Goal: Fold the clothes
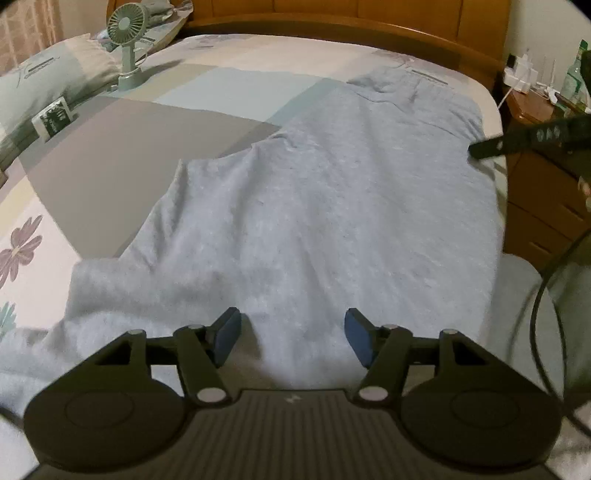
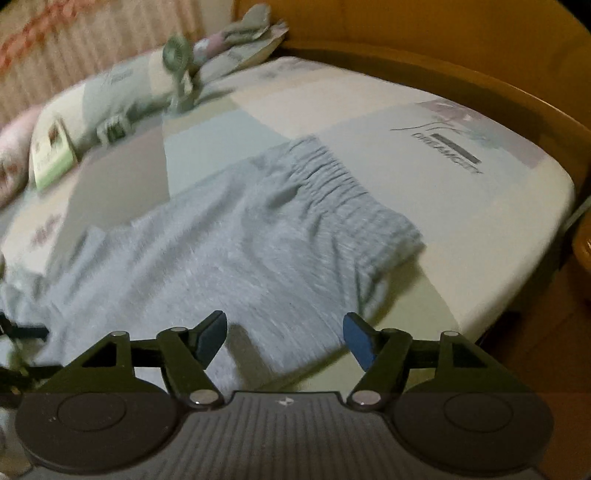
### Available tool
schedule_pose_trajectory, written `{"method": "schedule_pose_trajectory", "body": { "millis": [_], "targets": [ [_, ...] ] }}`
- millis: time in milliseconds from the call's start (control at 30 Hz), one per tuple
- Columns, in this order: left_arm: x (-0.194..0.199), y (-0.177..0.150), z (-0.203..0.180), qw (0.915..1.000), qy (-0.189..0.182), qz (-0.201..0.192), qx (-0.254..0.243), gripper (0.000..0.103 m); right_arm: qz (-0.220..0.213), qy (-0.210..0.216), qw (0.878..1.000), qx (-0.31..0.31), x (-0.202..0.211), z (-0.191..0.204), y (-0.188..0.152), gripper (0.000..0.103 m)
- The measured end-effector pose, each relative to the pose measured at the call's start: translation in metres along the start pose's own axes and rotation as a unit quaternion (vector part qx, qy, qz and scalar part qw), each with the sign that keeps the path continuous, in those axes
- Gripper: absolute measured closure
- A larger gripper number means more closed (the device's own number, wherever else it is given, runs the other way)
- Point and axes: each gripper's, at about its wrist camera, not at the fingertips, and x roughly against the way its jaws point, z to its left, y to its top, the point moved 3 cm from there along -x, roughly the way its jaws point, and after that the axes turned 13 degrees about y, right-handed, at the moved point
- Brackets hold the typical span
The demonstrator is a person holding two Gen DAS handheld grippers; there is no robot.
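Note:
Light grey sweatpants (image 1: 314, 206) lie spread flat on the bed, their gathered waistband (image 2: 332, 177) at the far right end. My left gripper (image 1: 291, 338) is open and hovers just over the cloth near its middle, nothing between its blue pads. My right gripper (image 2: 284, 336) is open too, above the garment's near edge close to the waistband corner. The right gripper's dark finger (image 1: 491, 146) shows at the right of the left wrist view, by the waistband edge. The right wrist view is blurred.
The bed has a patchwork sheet (image 1: 155, 122) with a wooden headboard (image 1: 332, 14) behind. A small green fan (image 1: 127, 44), a pillow (image 1: 44, 74) and a small packet (image 1: 53, 120) sit at the far left. A wooden nightstand (image 1: 543, 177) with bottles stands right of the bed. A black cable (image 1: 539, 295) hangs there.

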Motion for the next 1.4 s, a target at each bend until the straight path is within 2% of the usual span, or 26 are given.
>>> {"method": "schedule_pose_trajectory", "body": {
  "millis": [233, 367, 500, 600, 733, 867, 933, 1067, 1133, 1167, 1200, 1300, 1333, 1400],
  "targets": [
    [0.015, 0.0, -0.008, 0.9997, 0.01, -0.023, -0.004, 0.039, -0.056, 0.002, 0.998, -0.03, 0.02, -0.01, 0.011, 0.029],
    [0.031, -0.001, -0.015, 0.9978, 0.011, -0.06, -0.023, 0.044, -0.073, 0.016, 0.994, -0.079, 0.011, -0.03, 0.01, 0.039],
    [0.05, -0.012, -0.021, 0.9883, 0.0, -0.096, -0.118, 0.046, -0.083, 0.056, 0.987, -0.13, 0.008, -0.047, 0.005, 0.039],
    [0.058, -0.025, -0.029, 0.97, 0.02, -0.105, -0.218, 0.046, -0.088, 0.077, 0.982, -0.145, 0.01, -0.05, 0.004, 0.039],
    [0.06, -0.041, -0.041, 0.9338, 0.045, -0.109, -0.338, 0.046, -0.091, 0.093, 0.98, -0.151, 0.011, -0.047, 0.001, 0.039],
    [0.053, -0.046, -0.065, 0.9007, 0.055, -0.125, -0.412, 0.056, -0.094, 0.111, 0.977, -0.159, 0.014, -0.043, -0.006, 0.039],
    [0.052, -0.044, -0.079, 0.8908, 0.043, -0.134, -0.432, 0.056, -0.098, 0.117, 0.975, -0.165, 0.018, -0.043, -0.009, 0.039],
    [0.054, -0.037, -0.1, 0.8842, 0.011, -0.149, -0.443, 0.053, -0.107, 0.118, 0.973, -0.167, 0.033, -0.044, -0.016, 0.039],
    [0.049, -0.034, -0.108, 0.8809, 0.016, -0.151, -0.448, 0.061, -0.111, 0.117, 0.972, -0.169, 0.039, -0.045, -0.02, 0.039],
    [0.045, -0.033, -0.111, 0.8795, 0.022, -0.15, -0.451, 0.074, -0.113, 0.119, 0.972, -0.171, 0.042, -0.046, -0.022, 0.039],
    [0.04, -0.031, -0.111, 0.8805, 0.026, -0.144, -0.451, 0.08, -0.114, 0.122, 0.971, -0.173, 0.043, -0.046, -0.023, 0.039],
    [0.031, -0.027, -0.111, 0.8893, 0.02, -0.127, -0.439, 0.088, -0.117, 0.139, 0.967, -0.181, 0.047, -0.047, -0.027, 0.039],
    [0.03, -0.028, -0.111, 0.8905, 0.016, -0.126, -0.437, 0.097, -0.118, 0.147, 0.964, -0.186, 0.046, -0.047, -0.027, 0.039],
    [0.032, -0.027, -0.11, 0.8956, 0.017, -0.131, -0.425, 0.1, -0.116, 0.166, 0.959, -0.199, 0.044, -0.048, -0.027, 0.039]
  ]
}}
